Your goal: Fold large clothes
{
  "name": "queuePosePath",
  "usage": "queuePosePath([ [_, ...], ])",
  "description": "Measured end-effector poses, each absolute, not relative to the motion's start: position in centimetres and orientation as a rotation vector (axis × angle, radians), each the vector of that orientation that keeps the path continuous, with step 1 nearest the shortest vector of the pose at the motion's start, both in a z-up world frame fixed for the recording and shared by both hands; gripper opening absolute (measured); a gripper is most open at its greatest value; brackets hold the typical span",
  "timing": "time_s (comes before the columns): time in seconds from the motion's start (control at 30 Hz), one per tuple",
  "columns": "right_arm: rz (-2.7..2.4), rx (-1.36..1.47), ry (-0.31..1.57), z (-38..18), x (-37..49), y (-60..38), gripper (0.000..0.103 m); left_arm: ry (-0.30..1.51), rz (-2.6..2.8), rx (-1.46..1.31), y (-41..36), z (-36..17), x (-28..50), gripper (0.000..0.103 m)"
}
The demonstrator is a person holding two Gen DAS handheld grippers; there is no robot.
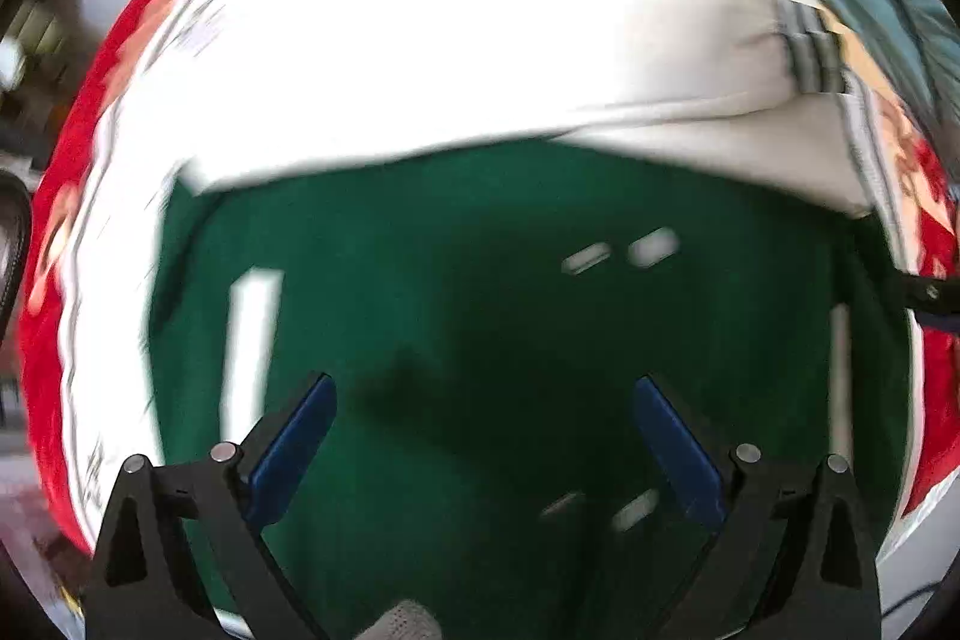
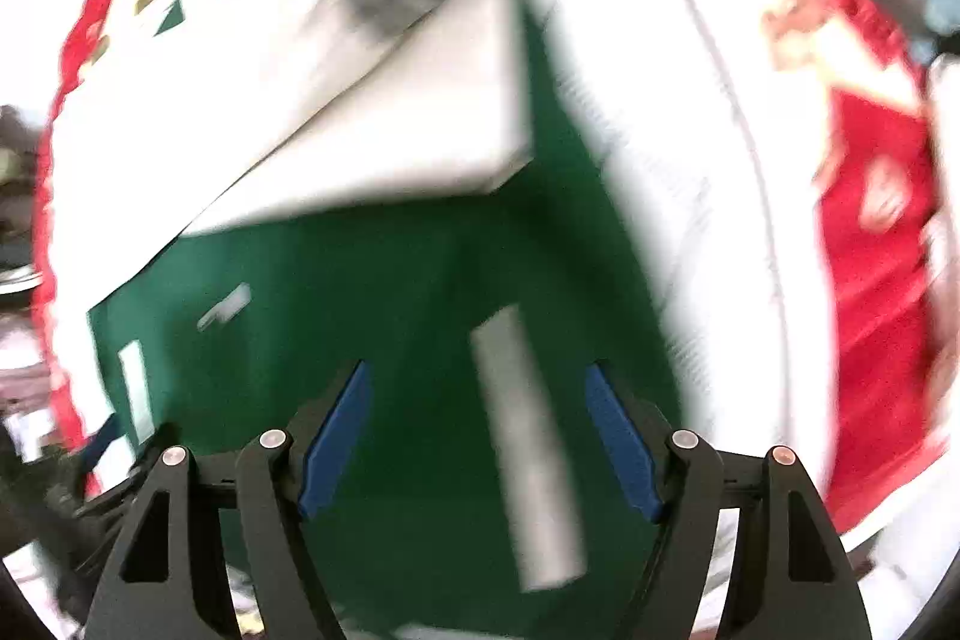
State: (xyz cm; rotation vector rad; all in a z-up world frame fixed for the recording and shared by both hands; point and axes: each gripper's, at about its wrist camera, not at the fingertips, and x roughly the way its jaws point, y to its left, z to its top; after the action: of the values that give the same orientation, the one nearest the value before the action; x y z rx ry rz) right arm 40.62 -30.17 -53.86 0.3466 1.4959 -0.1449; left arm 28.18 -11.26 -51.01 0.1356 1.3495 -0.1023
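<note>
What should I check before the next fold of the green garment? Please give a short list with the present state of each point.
1. Left tool open, nothing between its fingers: ok.
2. Right tool open, empty: ok.
3. White sleeve folded across the green garment: ok.
4. Garment lies on the red patterned blanket, not hanging off: ok where visible.
5. Green panel free of wrinkles: cannot tell, pictures are blurred.
6. Tools touch the cloth: cannot tell.

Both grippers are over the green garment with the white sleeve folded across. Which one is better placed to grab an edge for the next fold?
Probably right. The right gripper is open above the green garment, whose side edge runs close beside its fingers. The left gripper, also open, hovers mid-panel, away from any edge. Blur limits certainty.
</note>
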Motion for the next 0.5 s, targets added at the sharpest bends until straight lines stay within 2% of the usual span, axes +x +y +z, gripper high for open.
queuePosePath([
  [0.17, -0.085, 0.085, 1.554, -56.7, 44.0, -32.1, 0.074, 1.316, -0.103, 0.298, -19.7, -54.8, 30.8, 0.101],
  [0.2, -0.067, 0.053, 1.561, -57.2, 44.4, -32.1, 0.061, 1.316, -0.088, 0.337, -21.3, -55.6, 31.2, 0.101],
  [0.23, -0.053, 0.034, 1.559, -57.7, 44.7, -31.6, 0.036, 1.325, -0.075, 0.358, -22.0, -56.5, 31.7, 0.101],
  [0.27, -0.05, 0.032, 1.548, -57.9, 44.9, -31.8, 0.026, 1.336, -0.069, 0.365, -21.7, -56.9, 32.0, 0.101],
  [0.4, -0.111, 0.475, 1.39, -56.7, 44.4, -38.2, 0.023, 1.373, -0.071, 0.33, -21.6, -58.0, 32.9, 0.103],
  [0.5, -0.257, 0.841, 1.292, -58.4, 41.6, -44.3, 0.023, 1.401, -0.077, 0.289, -21.7, -58.7, 33.7, 0.103],
])
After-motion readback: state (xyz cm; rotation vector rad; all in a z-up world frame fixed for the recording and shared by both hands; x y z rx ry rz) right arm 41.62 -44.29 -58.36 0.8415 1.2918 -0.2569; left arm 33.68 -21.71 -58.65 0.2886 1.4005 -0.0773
